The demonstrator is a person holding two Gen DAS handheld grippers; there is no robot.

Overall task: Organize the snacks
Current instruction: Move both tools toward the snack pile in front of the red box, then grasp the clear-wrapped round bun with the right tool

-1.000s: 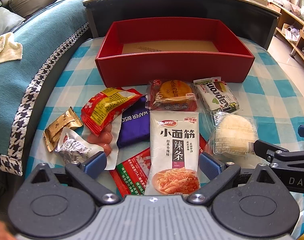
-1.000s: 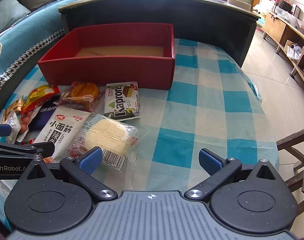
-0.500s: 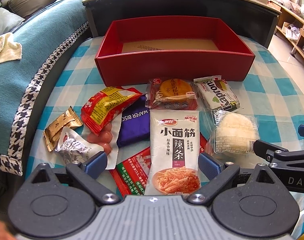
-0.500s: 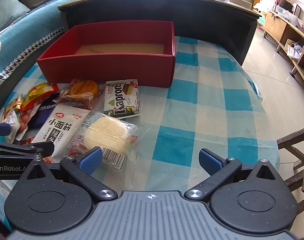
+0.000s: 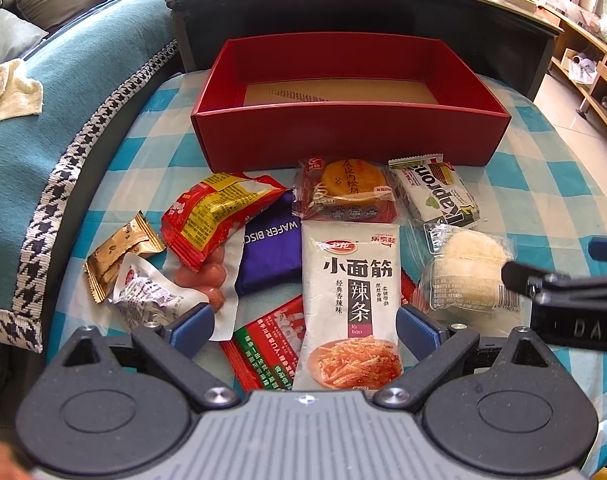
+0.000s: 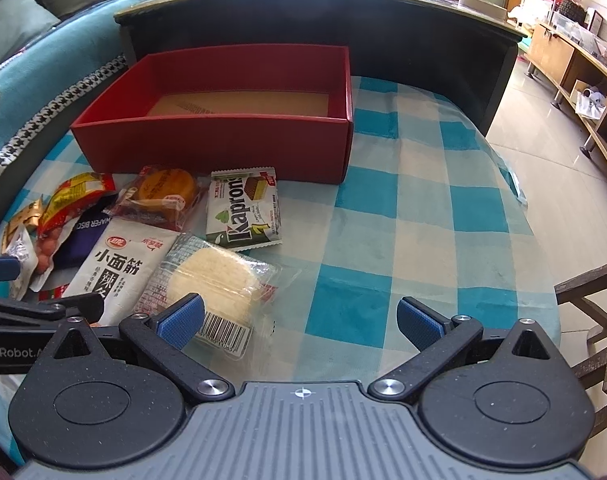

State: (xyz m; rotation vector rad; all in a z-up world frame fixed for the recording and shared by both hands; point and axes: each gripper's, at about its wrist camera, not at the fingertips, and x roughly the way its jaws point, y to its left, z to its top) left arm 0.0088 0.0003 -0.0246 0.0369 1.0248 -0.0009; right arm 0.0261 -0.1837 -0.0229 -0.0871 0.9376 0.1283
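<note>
An empty red box (image 5: 351, 140) (image 6: 223, 148) stands at the back of the checkered table. Several snack packs lie in front of it: a white spicy-strip pack (image 5: 351, 292) (image 6: 115, 268), a clear-wrapped white cake (image 5: 469, 272) (image 6: 215, 280), a Kaprond wafer (image 5: 435, 194) (image 6: 243, 210), a round pastry (image 5: 347, 190) (image 6: 163, 196), a purple wafer pack (image 5: 269, 252) and a red sausage pack (image 5: 215, 212). My left gripper (image 5: 303, 326) is open over the near end of the spicy-strip pack. My right gripper (image 6: 299, 322) is open, its left finger (image 6: 181, 320) over the cake's wrapper.
A teal sofa (image 5: 43, 120) with a cream cloth (image 5: 7, 90) runs along the left. A dark cabinet (image 5: 363, 12) stands behind the box. A wooden chair (image 6: 595, 300) is at the right table edge. A gold sachet (image 5: 119, 252) lies at the pile's left.
Both grippers have crept slightly forward and down toward the snacks. Nothing has been taken hold of.
</note>
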